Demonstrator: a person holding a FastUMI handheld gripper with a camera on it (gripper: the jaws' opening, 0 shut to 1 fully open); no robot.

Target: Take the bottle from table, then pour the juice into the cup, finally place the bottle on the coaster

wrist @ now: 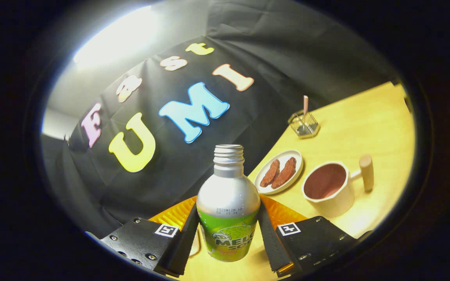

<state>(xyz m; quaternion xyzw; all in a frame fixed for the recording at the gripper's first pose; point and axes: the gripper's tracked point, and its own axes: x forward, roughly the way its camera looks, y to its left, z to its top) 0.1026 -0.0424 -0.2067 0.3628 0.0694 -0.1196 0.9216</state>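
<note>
Gripper clenched on uncapped melon-soda bottle, lifted and tilted. Take step looks done; pour into cup and set-down on coaster remain.

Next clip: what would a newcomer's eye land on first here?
First, the silver metal bottle with a green label, uncapped, gripped between the gripper fingers. Just beyond the fingers to the right stands a cream cup with a wooden handle on the yellow wooden table. Beside it lies a white oval plate with two brown pieces.
</note>
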